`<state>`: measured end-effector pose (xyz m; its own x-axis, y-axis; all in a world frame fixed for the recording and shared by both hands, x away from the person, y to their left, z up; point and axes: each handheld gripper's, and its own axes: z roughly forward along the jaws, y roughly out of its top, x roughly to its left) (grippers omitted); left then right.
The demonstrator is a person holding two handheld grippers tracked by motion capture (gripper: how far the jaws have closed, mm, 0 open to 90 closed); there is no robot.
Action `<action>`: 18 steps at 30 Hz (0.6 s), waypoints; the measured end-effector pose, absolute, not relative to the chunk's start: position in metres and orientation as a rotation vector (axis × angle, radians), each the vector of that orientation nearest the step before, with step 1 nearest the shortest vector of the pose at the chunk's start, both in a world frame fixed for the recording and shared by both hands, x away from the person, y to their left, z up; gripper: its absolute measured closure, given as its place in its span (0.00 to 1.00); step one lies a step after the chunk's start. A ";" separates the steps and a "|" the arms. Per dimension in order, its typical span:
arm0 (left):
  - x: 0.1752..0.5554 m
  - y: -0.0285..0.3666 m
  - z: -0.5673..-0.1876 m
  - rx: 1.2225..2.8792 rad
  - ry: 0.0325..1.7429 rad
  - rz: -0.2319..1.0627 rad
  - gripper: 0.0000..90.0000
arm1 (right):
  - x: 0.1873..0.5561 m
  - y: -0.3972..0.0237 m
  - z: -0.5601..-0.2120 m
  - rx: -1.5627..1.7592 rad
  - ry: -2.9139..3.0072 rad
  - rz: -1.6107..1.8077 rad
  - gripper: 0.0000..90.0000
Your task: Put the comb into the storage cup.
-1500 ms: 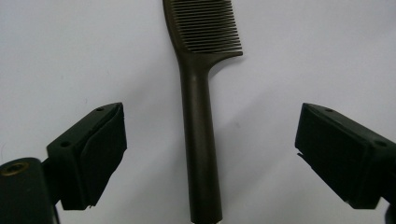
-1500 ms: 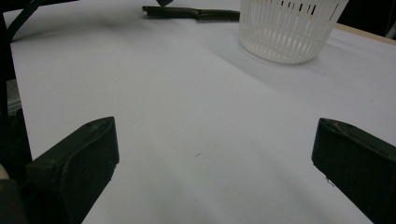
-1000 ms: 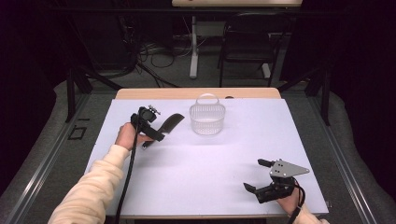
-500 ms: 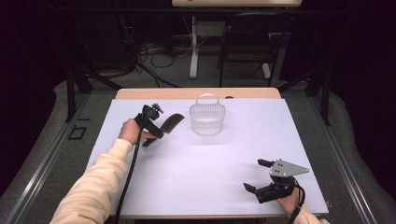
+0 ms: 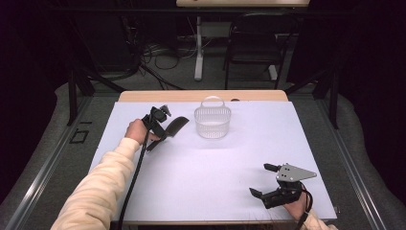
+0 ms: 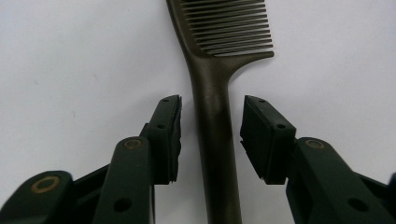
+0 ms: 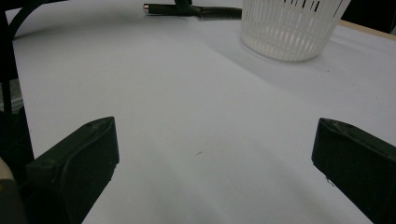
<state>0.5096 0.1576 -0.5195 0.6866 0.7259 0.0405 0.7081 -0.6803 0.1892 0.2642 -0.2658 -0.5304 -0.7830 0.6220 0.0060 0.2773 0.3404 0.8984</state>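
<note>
The dark plastic comb (image 6: 215,121) is lying flat on the white surface (image 5: 210,172), left of the white slotted basket (image 5: 212,122). Its handle is being straddled by the left tool (image 6: 211,133), jaws just closing, pads not yet touching. Off-centre pinching risks the thin handle being twisted or slipping out. The right tool (image 7: 212,163) is being held wide open, empty, at the near right.

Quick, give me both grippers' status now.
Left gripper: open, jaws just been closing around the comb handle, pads not yet touching it.
Right gripper: open, holding nothing.
</note>
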 end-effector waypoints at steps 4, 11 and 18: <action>0.512 0.156 -0.524 2.754 1.172 0.147 0.69 | 0.264 -0.266 -0.530 0.798 2.272 1.420 0.00; 0.513 0.154 -0.525 2.754 1.168 0.125 0.77 | 0.264 -0.266 -0.530 0.796 2.270 1.426 0.00; 0.515 0.155 -0.525 2.750 1.174 0.103 0.80 | 0.263 -0.266 -0.530 0.795 2.271 1.426 0.00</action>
<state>0.5147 0.1549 -0.5252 0.6915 0.7223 0.0047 0.7120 -0.6827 0.1640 0.2634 -0.2660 -0.5302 -0.7843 0.6203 0.0073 0.2759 0.3383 0.8997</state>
